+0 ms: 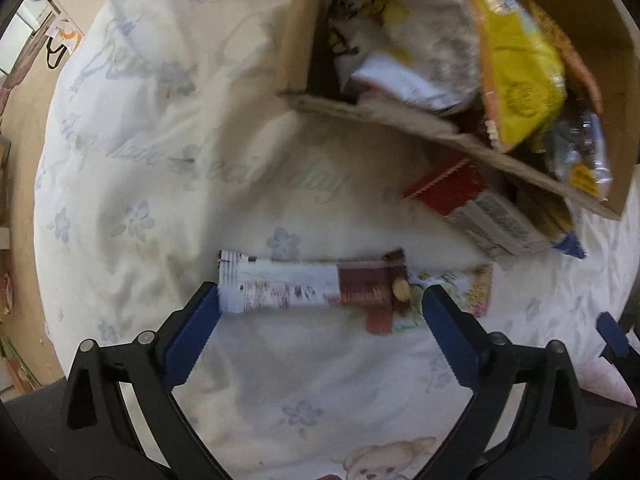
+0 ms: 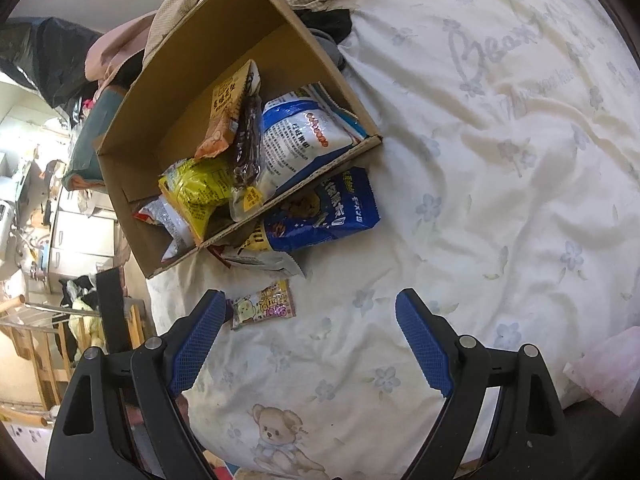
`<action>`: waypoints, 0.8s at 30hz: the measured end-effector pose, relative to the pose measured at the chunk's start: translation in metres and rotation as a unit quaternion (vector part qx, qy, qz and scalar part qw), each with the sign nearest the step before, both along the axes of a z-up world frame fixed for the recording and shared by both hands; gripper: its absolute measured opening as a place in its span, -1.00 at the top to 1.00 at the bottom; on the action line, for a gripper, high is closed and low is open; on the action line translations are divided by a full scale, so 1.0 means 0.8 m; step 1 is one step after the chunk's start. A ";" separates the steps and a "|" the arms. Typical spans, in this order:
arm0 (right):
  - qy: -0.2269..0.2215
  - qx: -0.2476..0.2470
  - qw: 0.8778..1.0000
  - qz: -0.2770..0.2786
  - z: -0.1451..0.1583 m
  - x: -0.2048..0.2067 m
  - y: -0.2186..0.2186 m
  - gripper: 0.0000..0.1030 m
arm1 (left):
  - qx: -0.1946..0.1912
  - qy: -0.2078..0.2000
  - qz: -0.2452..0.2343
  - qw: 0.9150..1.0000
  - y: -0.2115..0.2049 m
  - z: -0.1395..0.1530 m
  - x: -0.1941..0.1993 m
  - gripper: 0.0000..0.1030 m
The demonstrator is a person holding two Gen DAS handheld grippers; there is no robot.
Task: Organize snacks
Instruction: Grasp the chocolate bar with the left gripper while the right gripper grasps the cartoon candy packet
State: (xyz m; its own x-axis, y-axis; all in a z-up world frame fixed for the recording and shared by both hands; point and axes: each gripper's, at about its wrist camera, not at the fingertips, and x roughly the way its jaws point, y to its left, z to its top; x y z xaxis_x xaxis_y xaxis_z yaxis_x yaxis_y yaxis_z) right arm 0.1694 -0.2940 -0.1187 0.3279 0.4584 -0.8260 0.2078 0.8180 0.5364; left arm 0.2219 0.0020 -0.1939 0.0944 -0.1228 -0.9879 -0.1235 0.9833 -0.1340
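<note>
A cardboard box [image 2: 132,184] lies on its side on the bed with several snack bags spilling from its mouth; it also shows in the left wrist view [image 1: 296,32]. In the left wrist view my left gripper [image 1: 320,300] is open, its jaws either side of a white and maroon snack bar [image 1: 304,288] lying on the sheet. A small yellow-pink candy packet [image 1: 476,288] lies just right of the bar. In the right wrist view my right gripper [image 2: 308,304] is open and empty above the sheet, with that candy packet [image 2: 264,304] by its left finger.
A blue snack bag [image 2: 320,212] and a silver-white packet [image 2: 264,260] lie outside the box mouth. A red and white packet [image 1: 472,208] lies by the box. The white flowered bed sheet [image 2: 500,160] spreads right. The bed edge and floor clutter lie left [image 2: 48,240].
</note>
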 end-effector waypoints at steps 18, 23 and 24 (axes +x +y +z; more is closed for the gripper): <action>0.014 -0.015 0.999 0.024 -0.007 0.002 0.026 -0.74 | -0.001 -0.034 0.017 0.999 0.046 0.049 -0.035 -0.15; 0.047 -0.034 0.994 0.089 -0.033 0.019 0.091 -0.77 | -0.018 -0.062 0.022 0.998 0.072 0.114 -0.062 -0.15; 0.052 -0.035 0.994 0.089 -0.038 0.022 0.099 -0.80 | -0.012 -0.070 0.019 0.997 0.075 0.124 -0.067 -0.15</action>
State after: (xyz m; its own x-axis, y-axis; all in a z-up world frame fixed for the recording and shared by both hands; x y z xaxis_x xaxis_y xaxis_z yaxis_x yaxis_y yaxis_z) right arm 0.1867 -0.2148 -0.1491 0.1577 0.4425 -0.8828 0.1071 0.8810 0.4607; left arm 0.1681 0.0620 -0.0943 0.2355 -0.1409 -0.9616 -0.1384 0.9745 -0.1767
